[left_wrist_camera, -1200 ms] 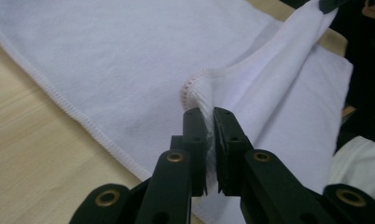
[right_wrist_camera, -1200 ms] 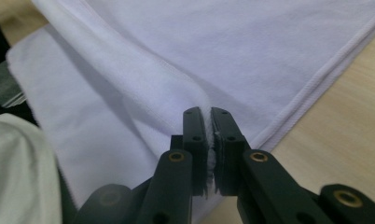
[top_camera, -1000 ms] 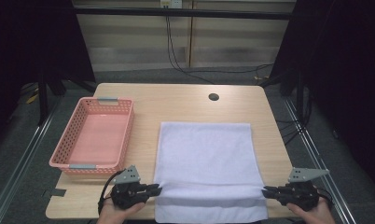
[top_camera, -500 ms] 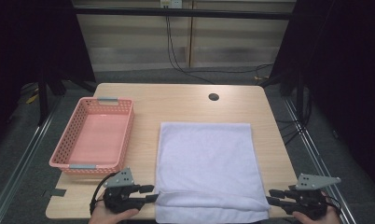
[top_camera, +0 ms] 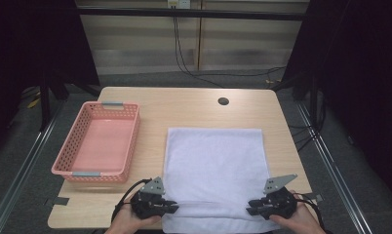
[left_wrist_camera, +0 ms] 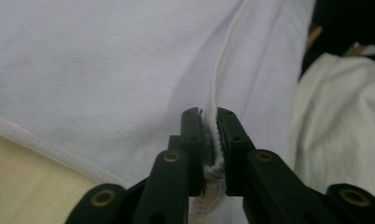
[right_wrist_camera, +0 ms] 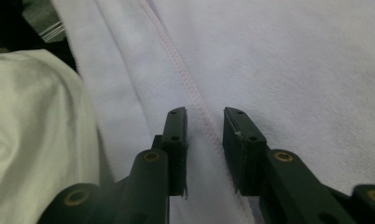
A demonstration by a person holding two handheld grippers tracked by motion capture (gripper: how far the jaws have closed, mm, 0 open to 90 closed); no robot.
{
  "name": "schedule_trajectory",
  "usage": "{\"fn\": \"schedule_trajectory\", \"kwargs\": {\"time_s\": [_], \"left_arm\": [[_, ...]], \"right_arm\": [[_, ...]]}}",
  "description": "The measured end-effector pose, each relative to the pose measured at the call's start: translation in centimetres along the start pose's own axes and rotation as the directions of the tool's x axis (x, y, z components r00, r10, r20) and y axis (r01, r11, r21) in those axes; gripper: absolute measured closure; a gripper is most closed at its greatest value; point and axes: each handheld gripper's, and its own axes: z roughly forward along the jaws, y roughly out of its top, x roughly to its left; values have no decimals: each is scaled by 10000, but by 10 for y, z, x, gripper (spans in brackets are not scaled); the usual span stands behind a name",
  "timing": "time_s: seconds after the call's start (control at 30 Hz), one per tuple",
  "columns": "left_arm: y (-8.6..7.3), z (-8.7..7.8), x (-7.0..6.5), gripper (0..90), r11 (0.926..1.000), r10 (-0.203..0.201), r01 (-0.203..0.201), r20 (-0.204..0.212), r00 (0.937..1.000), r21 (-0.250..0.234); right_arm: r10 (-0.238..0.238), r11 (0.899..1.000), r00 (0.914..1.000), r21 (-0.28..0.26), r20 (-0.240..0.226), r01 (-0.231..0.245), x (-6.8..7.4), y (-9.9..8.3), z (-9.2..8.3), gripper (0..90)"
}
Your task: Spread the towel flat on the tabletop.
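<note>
The left gripper (top_camera: 170, 206) is pinching the white towel's (top_camera: 213, 165) near hem, its jaws having just closed. The right gripper (top_camera: 251, 206) is straddling that hem, jaws apart and apparently not pressing. The towel is lying flat on the wooden bench (top_camera: 184, 105), beside a pink basket (top_camera: 97, 144); grey floor and dark curtains are surrounding it.

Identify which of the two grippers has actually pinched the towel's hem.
The left gripper: its jaws clamp the towel hem, having just closed. The right gripper straddles the hem with a gap.
</note>
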Motion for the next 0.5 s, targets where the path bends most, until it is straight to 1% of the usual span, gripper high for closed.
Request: {"fn": "schedule_trajectory", "kwargs": {"time_s": [0.03, 0.07, 0.1, 0.13, 0.17, 0.2, 0.23, 0.27, 0.3, 0.33, 0.37, 0.4, 0.43, 0.47, 0.5], "left_arm": [[-1, -2, -3, 836, 10000, 54, -53, 159, 9999, -31], [-3, -5, -7, 830, 10000, 14, -15, 215, 9998, 47], [-4, -7, -10, 828, 10000, 58, -59, 349, 9994, 42], [-5, -8, -13, 821, 9999, 104, -108, 502, 9987, 70], [-6, -8, -15, 792, 9999, 154, -158, 541, 9984, 62], [-6, -9, -18, 755, 9999, 144, -145, 424, 9990, 42], [-7, -12, -19, 731, 9998, 184, -186, 538, 9984, 21], [-6, -14, -20, 711, 9995, 198, -182, 605, 9980, -270], [-6, -16, -21, 654, 9989, 110, -85, 549, 9984, -450], [-2, -19, -18, 596, 9968, -120, 164, 571, 9983, -781], [1, -20, -17, 566, 9963, -123, 162, 463, 9989, -846], [4, -20, -14, 548, 9958, -115, 145, 329, 9994, -908], [10, -19, -8, 527, 9955, -114, 131, 187, 9998, -934], [17, -14, 2, 518, 9938, -263, 260, -16, 9997, -1076], [22, -11, 10, 517, 9928, -402, 383, -145, 9991, -1132]], "right_arm": [[-260, 9994, 9996, -238, -89, 258, 4, -1, -4, 745], [-316, 9978, 9992, -587, -256, 300, 8, -2, -10, 775], [-355, 9963, 9983, -805, -468, 317, 11, -4, -18, 798], [-489, 9961, 9973, -762, -554, 446, 15, -5, -22, 807], [-593, 9956, 9967, -761, -548, 551, 20, -7, -25, 803], [-639, 9945, 9955, -879, -696, 577, 22, -9, -27, 791], [-637, 9929, 9948, -1054, -789, 552, 26, -11, -30, 762], [-648, 9915, 9964, -1162, -545, 581, 29, -12, -32, 727], [-618, 9890, 9971, -1374, -449, 551, 30, -13, -35, 712], [-538, 9883, 9977, -1447, -409, 473, 30, -14, -36, 690], [-269, 9847, 9996, -1725, -88, 249, 26, -12, -38, 657], [-154, 9826, 9999, -1852, -35, 145, 22, -11, -39, 648], [-30, 9811, 10000, -1934, 76, 44, 19, -9, -40, 619], [211, 9793, 9990, -2022, 405, -125, 13, -7, -40, 570], [478, 9798, 9950, -1980, 881, -296, 6, -2, -38, 532]]}}
